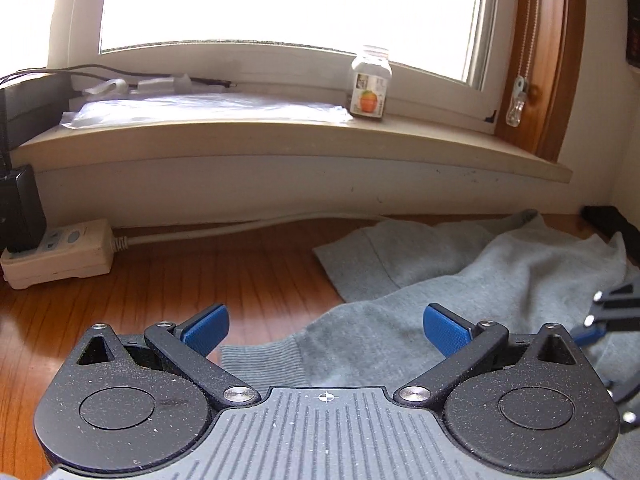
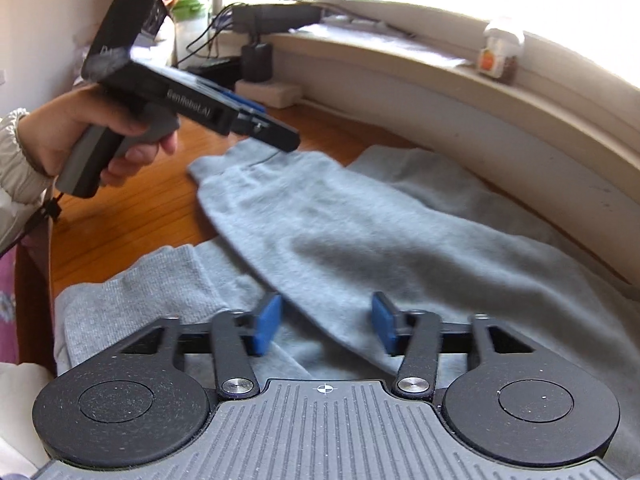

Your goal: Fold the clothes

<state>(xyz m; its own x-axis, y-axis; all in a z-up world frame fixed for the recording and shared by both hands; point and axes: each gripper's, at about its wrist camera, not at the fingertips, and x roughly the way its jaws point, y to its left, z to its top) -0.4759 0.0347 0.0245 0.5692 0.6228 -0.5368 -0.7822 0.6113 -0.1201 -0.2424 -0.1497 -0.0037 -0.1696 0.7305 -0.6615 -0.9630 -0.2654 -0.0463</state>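
Under right hand-held gripper (image 2: 326,322) | grey garment (image 2: 360,232) | pads seemingly apart

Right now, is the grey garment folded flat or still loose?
Still loose. The grey garment lies rumpled across the wooden table, one part draped diagonally over another, ribbed cuff at the near edge.

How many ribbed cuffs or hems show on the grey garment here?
2. One ribbed hem lies at the near-left table edge, left of the right tongs. One ribbed cuff lies between the left tongs. Others may be folded under.
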